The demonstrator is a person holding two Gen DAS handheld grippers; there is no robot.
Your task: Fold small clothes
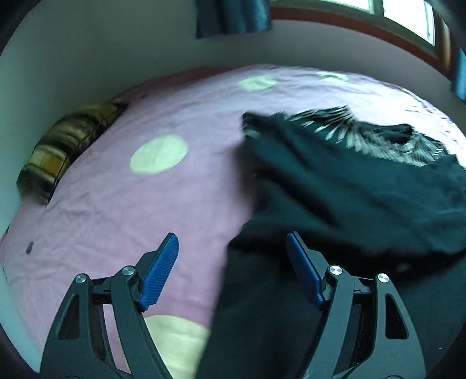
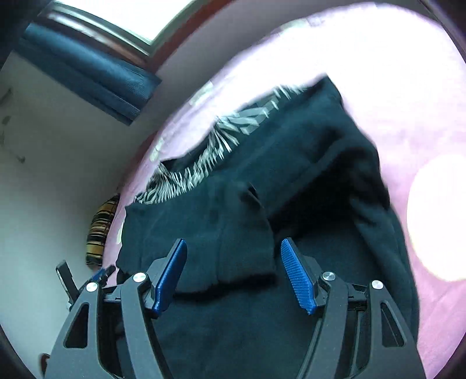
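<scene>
A black garment (image 1: 335, 186) lies in loose folds on a pink bed sheet (image 1: 145, 204) with pale yellow dots. A black-and-white patterned cloth (image 1: 364, 134) lies behind it. My left gripper (image 1: 233, 250) is open and empty, above the garment's left edge. In the right wrist view the black garment (image 2: 291, 180) fills the middle, with the patterned cloth (image 2: 204, 163) at its far edge. My right gripper (image 2: 234, 256) is open and empty, just above a folded flap of the garment. The left gripper (image 2: 100, 272) shows at the lower left of the right wrist view.
A yellow-and-brown striped pillow (image 1: 64, 145) lies at the bed's left edge against a white wall (image 1: 87, 64). It also shows in the right wrist view (image 2: 102, 230). Blue curtains (image 2: 87, 70) hang under a window (image 1: 402, 14) beyond the bed.
</scene>
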